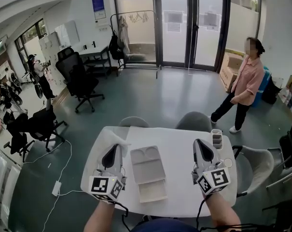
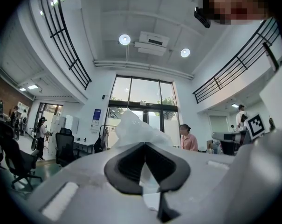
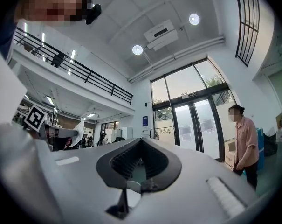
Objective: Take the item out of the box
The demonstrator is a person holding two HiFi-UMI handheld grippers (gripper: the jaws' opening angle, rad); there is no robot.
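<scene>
An open pale grey box [image 1: 146,170] lies flat in the middle of the white table [image 1: 184,197]; its far half shows two round hollows. My left gripper [image 1: 114,146] is just left of the box, tilted upward. It is shut on a crumpled clear plastic bag [image 1: 119,138], which sticks up past the fingertips. In the left gripper view the bag [image 2: 136,129] rises between the closed jaws of the left gripper [image 2: 144,143]. My right gripper [image 1: 198,143] is right of the box, also tilted upward. In its own view the right gripper [image 3: 141,140] is shut and holds nothing.
A small grey holder [image 1: 216,138] and a round white thing [image 1: 228,163] sit near the table's right edge. Grey chairs [image 1: 194,121] stand at the far side and another chair [image 1: 254,163] at the right. A person in a pink shirt [image 1: 244,83] stands beyond the table.
</scene>
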